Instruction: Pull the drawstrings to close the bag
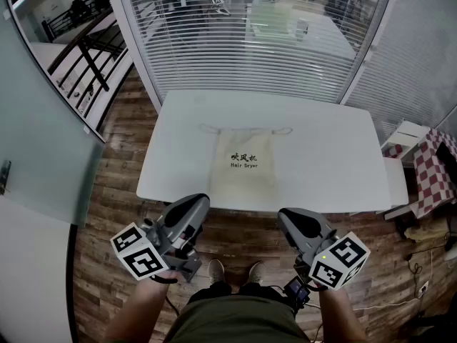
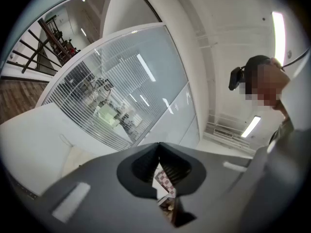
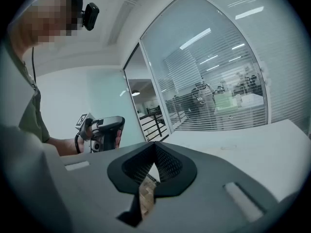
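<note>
1. Left tool (image 1: 202, 199): held low at the near left, over the wooden floor (image 1: 114, 156) and short of the worktop's near edge. Its jaws meet at the tips and hold nothing.
2. Left drawstring loop (image 1: 208, 128): a thin cord lying flat on the worktop (image 1: 335, 156) at the bag's far left corner, well apart from both tools.
3. Bag (image 1: 243, 166): a pale cloth pouch with dark print, lying flat at the middle of the white worktop. Its mouth is on the far side and its base toward the near edge. The mouth spans the bag's full width, so it is judged not yet drawn shut.
4. Right drawstring loop (image 1: 283, 130): the matching cord at the far right corner of the mouth, also slack and flat.
5. Right tool (image 1: 284, 214): held low at the near right, level with the left tool. Its jaws are likewise pressed together and empty.
6. Handling (judgement): the bag looks light, soft and limp, and would probably slide or bunch if pulled from one side only. The cords are thin and lie flush with the surface, so each calls for a fine pinch at the loop just outside the mouth. Outward pulls in opposite directions would suit.
7. Count: one bag, two drawstring loops, two tools, one worktop.
</note>
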`<state>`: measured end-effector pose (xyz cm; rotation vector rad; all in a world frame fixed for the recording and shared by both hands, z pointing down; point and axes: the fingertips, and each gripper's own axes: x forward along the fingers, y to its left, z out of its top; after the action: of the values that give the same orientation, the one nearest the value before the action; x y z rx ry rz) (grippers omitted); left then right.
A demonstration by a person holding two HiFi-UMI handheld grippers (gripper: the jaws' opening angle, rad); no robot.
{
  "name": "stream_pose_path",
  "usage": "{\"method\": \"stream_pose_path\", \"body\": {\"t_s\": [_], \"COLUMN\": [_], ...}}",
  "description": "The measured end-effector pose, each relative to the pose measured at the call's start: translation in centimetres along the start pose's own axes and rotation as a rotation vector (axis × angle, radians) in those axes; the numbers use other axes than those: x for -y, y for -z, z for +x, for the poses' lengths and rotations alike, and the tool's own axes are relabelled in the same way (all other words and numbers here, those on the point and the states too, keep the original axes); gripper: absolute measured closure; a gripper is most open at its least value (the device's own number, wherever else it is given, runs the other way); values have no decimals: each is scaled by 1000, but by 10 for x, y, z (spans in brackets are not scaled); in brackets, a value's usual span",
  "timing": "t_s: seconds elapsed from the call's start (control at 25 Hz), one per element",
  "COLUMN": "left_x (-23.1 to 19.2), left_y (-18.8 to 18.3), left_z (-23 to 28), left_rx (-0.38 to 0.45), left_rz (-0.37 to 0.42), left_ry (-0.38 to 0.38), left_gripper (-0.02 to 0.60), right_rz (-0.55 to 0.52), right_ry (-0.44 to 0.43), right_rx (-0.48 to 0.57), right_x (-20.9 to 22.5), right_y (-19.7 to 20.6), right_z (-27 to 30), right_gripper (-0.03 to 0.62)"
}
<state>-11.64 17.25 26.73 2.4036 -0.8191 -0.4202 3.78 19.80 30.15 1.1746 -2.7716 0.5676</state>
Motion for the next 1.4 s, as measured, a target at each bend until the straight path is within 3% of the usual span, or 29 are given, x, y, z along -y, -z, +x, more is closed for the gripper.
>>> {"method": "stream_pose_path", "body": {"t_s": [0.6,1.0,1.4], "left_x": [12,34,17], "left_y": [20,26,24], "left_z": [12,33,50], "left_rx": [5,38,38], "left_rz": [8,58,56], "left_ry": [-59,-81,-107], "left_gripper": [580,580,580], "right_rz": [35,49,64], "right_ry": [-2,-24,-16], "right_rx": [4,2,-11], "right_x": [33,65,94], "right_y": [5,11,13], "right_z": [-30,-70,-71], "right_gripper": [585,585,585]}}
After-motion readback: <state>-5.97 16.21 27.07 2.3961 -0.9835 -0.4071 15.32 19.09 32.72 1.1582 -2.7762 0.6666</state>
